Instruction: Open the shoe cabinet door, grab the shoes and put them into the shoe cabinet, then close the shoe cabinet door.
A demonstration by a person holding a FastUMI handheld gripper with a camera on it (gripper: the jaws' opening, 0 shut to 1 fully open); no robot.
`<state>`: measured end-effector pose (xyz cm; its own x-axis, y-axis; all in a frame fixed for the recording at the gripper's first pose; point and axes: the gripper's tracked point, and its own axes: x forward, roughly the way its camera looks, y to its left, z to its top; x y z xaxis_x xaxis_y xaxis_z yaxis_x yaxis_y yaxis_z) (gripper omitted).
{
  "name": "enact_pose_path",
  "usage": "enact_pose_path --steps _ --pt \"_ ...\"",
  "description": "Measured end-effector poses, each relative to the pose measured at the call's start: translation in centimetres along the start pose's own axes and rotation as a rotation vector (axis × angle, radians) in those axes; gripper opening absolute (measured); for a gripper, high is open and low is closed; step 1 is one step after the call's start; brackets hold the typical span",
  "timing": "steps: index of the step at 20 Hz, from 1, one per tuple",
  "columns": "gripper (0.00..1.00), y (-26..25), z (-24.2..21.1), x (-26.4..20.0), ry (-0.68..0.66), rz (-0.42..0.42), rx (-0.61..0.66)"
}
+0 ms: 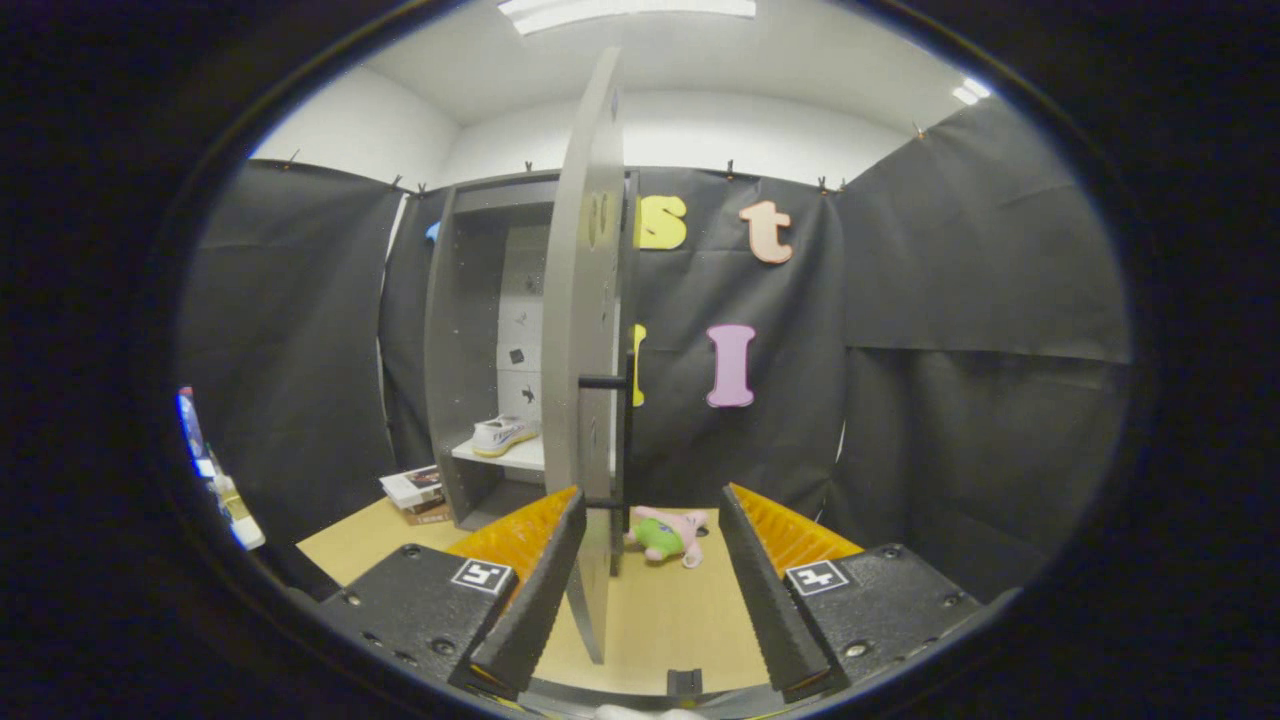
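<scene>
With the fingers spread wide and nothing clamped between them, the gripper (648,560) faces the shoe cabinet (470,340) almost edge-on to its door (585,330). The door stands open, swung out toward the camera, so that its thin leading edge runs upright from above the fingers down into the gap between them, closer to the left finger than to the right one. Whether the left finger touches the door panel cannot be told. A dark bar handle (625,430) is mounted on the door's right face, just ahead of the fingertips and between them; neither finger presses on it.

Beyond the left finger, the cabinet interior is visible past the door's left face. A white shoe (503,434) with a yellowish sole rests on a pale shelf (500,455) inside the cabinet, its toe pointing left. The compartment above the shoe has a light rear panel.

To the left of the cabinet base, beyond the left finger, a small stack of books (418,493) lies on the wooden floor (660,620). A pink and green plush toy (665,535) lies on the floor between the fingers, just beyond their tips and to the right of the door's lower edge, apart from both door and fingers.
</scene>
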<state>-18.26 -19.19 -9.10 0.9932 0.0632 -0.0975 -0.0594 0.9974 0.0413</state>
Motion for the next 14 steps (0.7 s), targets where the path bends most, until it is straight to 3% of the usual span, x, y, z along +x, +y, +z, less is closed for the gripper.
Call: enact_pose_path --steps 7,14 --pt "0.86 7.3 -8.2 -1.0 0.112 0.081 0.000" --pt "0.86 17.7 -25.4 3.9 0.375 0.195 0.024"
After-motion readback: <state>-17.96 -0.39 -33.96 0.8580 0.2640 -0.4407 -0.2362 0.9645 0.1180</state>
